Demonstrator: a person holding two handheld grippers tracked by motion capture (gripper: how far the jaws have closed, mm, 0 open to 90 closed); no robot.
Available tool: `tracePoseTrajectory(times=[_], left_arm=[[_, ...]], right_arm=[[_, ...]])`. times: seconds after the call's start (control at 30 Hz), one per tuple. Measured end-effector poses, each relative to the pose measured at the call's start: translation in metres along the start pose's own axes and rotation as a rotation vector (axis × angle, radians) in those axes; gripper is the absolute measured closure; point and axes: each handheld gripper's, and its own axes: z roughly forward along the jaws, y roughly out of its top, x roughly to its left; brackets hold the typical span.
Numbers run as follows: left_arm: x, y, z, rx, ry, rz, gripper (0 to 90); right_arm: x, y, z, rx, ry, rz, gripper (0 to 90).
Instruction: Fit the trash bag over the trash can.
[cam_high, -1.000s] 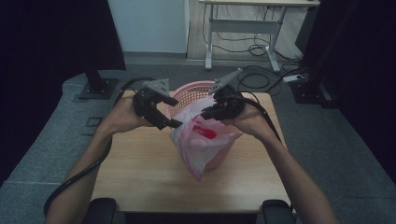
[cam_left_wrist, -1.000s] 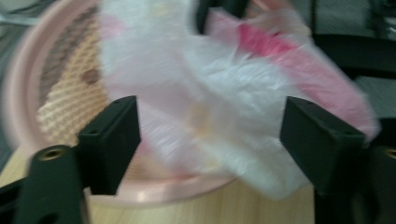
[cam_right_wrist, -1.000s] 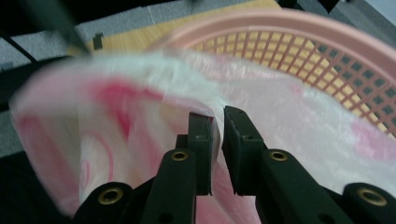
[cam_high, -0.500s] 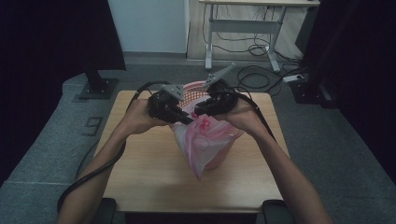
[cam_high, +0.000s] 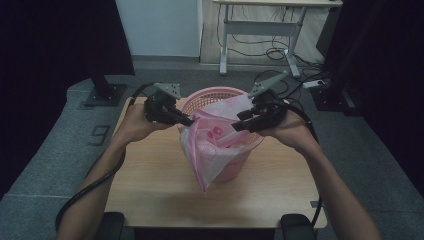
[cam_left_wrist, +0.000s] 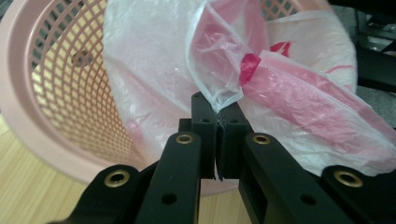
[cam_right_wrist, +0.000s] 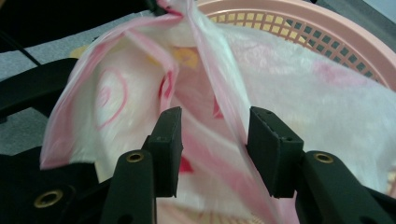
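Observation:
A pink mesh basket (cam_high: 210, 92) stands on the wooden table (cam_high: 150, 190). A thin pink-and-white plastic bag (cam_high: 210, 155) lies in it and hangs over its front rim. My left gripper (cam_high: 189, 121) is at the bag's left edge. In the left gripper view, my left gripper (cam_left_wrist: 216, 109) is shut on a pinch of the bag (cam_left_wrist: 154, 60) in front of the basket (cam_left_wrist: 56, 93). My right gripper (cam_high: 236, 127) is at the bag's right side. Its jaws have just been opening, and in the right gripper view my right gripper (cam_right_wrist: 215, 135) stands apart with the bag's film (cam_right_wrist: 303, 93) loose between the jaws.
A metal-legged desk (cam_high: 260, 25) with cables on the floor stands beyond the table. A black stand base (cam_high: 102, 92) sits on the grey floor at the far left. Dark curtains hang on both sides. Bare tabletop lies in front of the basket.
My right gripper has moved right from the basket's middle and its jaws have parted. My left gripper has shut on the bag's left edge. The bag's mouth now spreads wider.

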Motion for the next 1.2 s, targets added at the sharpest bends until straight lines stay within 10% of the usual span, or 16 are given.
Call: tracePoseTrajectory(times=[0.33, 0.77, 0.97, 1.2], left_arm=[[0.002, 0.001, -0.003, 0.002, 0.012, -0.017, 86.4], [0.002, 0.003, 0.0, -0.015, 0.002, -0.016, 85.6], [0.004, 0.0, 0.001, -0.028, 0.033, -0.022, 85.1], [0.02, -0.006, -0.011, -0.066, 0.168, -0.095, 86.5]], right_arm=[[0.011, -0.001, -0.016, -0.031, 0.049, -0.014, 53.5], [0.025, 0.026, 0.079, 0.039, 0.08, -0.095, 43.7], [0.022, 0.029, 0.097, 0.078, 0.049, -0.124, 84.1], [0.013, 0.018, 0.055, 0.061, -0.024, -0.118, 87.2]])
